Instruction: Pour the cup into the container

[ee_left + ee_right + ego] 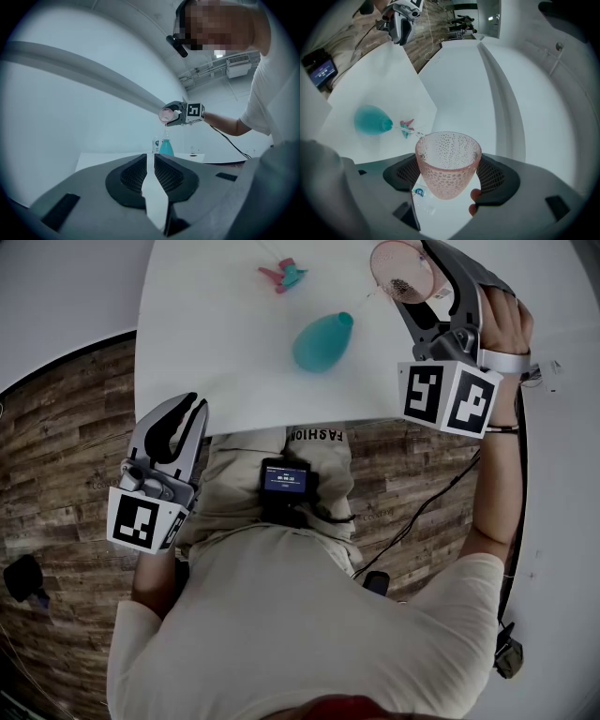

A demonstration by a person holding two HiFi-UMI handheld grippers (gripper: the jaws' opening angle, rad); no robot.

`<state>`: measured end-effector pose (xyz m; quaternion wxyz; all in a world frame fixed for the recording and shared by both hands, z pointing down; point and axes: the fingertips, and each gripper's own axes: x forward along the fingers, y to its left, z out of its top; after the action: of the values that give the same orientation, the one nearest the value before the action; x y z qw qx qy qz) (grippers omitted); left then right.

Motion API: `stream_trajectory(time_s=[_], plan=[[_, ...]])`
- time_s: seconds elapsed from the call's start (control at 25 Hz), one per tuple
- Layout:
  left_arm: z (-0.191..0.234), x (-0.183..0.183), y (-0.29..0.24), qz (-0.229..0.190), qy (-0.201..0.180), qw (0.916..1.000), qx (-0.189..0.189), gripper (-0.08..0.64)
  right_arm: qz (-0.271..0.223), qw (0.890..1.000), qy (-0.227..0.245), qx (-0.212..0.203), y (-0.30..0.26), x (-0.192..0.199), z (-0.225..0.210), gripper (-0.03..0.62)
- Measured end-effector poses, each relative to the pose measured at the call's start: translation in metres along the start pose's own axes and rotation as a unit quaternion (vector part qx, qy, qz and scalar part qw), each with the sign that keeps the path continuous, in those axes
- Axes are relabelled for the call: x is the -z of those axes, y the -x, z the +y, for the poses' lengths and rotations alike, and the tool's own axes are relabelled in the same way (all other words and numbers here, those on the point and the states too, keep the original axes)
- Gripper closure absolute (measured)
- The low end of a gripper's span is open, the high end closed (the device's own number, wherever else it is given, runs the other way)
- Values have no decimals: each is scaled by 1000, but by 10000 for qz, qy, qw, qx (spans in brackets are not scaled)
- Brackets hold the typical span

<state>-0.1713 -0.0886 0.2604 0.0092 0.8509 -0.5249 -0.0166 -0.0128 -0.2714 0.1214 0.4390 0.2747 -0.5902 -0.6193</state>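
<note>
The right hand-held gripper [429,292] clamps the pink dimpled plastic cup [448,164] by its sides, tipped high over the teal narrow-necked bottle [321,341] standing on the white desk [216,352]. A thin stream [403,129] runs from the rim toward the bottle's mouth. The neck is small, so the tilt should increase slowly with the lip held above the opening. The left hand-held gripper [192,409] hangs off the desk edge, jaws all but closed on nothing.

head view: from above the person's chest, steeply down onto the white table [216,352], mid range. left gripper view: low, off the table's near edge, facing level across it, far back. right gripper view: high over the table, tilted down, cup [448,164] close up. all three share the teal bottle [322,341].
</note>
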Motion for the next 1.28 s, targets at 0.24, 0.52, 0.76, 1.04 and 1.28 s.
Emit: stream_trajectory(time_s=[0.24, 0.52, 0.76, 1.04, 1.28], plan=[[0, 0, 0, -5, 0, 10000, -5, 503, -15, 10000, 66, 66, 1, -1, -1, 219], [-1, -2, 0, -1, -11, 10000, 4, 503, -28, 9997, 144, 203, 3, 0, -5, 219], [-1, -1, -2, 3, -19, 10000, 22, 503, -73, 9993, 157, 342, 4, -2, -9, 219], [-4, 0, -3, -7, -29, 10000, 45, 503, -191, 9982, 148, 543, 11, -7, -15, 219], [-4, -2, -3, -2, -37, 10000, 46, 503, -225, 9963, 293, 779, 16, -10, -20, 219]])
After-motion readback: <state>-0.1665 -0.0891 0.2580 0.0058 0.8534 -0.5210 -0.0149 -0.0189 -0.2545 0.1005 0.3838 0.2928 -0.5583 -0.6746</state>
